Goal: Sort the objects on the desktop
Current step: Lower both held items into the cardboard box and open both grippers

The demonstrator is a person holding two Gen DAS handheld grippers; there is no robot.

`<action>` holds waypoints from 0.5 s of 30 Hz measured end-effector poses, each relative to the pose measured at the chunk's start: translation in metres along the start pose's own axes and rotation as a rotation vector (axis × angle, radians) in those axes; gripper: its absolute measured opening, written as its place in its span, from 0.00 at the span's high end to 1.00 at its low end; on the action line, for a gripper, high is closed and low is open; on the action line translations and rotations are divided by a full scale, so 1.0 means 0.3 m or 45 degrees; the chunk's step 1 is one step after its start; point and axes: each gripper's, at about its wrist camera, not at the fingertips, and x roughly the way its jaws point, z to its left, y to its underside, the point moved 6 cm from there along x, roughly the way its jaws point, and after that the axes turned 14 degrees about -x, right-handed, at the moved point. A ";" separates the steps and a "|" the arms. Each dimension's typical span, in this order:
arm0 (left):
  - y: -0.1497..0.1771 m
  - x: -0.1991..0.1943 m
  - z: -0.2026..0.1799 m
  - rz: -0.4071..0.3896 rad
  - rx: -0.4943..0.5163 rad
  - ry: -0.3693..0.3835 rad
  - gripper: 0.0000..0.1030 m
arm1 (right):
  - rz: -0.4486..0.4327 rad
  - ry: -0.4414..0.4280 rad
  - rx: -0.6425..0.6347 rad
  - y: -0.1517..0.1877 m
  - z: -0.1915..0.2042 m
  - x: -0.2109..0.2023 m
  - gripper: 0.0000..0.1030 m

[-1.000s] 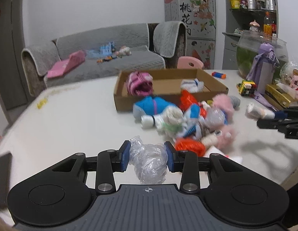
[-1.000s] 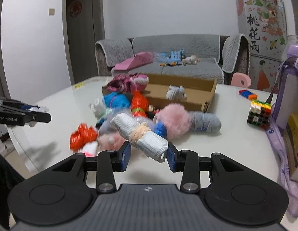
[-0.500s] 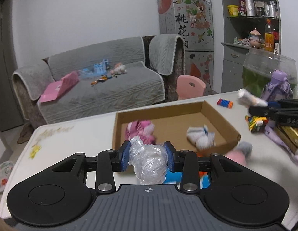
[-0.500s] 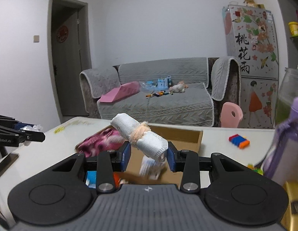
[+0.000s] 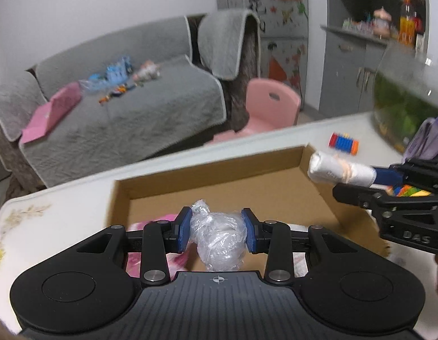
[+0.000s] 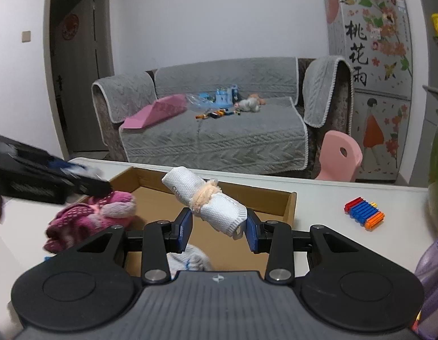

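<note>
My left gripper (image 5: pixel 216 233) is shut on a crumpled clear plastic bag (image 5: pixel 219 238) and holds it over the near edge of the open cardboard box (image 5: pixel 219 189). My right gripper (image 6: pixel 219 231) is shut on a rolled white cloth (image 6: pixel 207 201) tied with a peach band, above the same box (image 6: pixel 289 206). The roll (image 5: pixel 340 171) and right gripper also show at the right of the left wrist view, over the box's right wall. A pink-purple fuzzy item (image 6: pixel 91 218) and a white sock (image 6: pixel 187 259) lie in the box.
A small block of coloured bricks (image 6: pixel 364 212) lies on the white table right of the box. A purple bottle (image 5: pixel 425 138) and a glass tank (image 5: pixel 403 90) stand at the far right. A grey sofa (image 6: pixel 219 130) and a pink chair (image 6: pixel 340 153) are beyond the table.
Both grippers have lifted off the pile of objects and moved forward over the cardboard box, each still holding its item.
</note>
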 end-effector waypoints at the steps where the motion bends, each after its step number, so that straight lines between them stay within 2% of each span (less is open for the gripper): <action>1: 0.007 0.026 -0.002 0.018 0.005 -0.003 0.57 | 0.015 -0.003 0.006 0.007 -0.003 0.007 0.65; 7: 0.070 0.128 0.006 0.102 -0.016 -0.004 0.55 | 0.114 0.002 0.027 0.059 0.002 0.055 0.65; 10: 0.094 0.139 0.029 0.126 -0.053 -0.007 0.47 | 0.149 -0.010 0.011 0.075 0.020 0.061 0.62; 12: 0.101 0.135 0.035 0.121 -0.049 -0.020 0.32 | 0.157 0.012 -0.021 0.080 0.037 0.054 0.56; 13: 0.105 0.128 0.035 0.111 -0.044 -0.021 0.28 | 0.158 0.019 -0.044 0.080 0.048 0.046 0.52; 15: 0.111 0.117 0.032 0.109 -0.029 -0.021 0.24 | 0.148 0.023 -0.078 0.073 0.061 0.028 0.50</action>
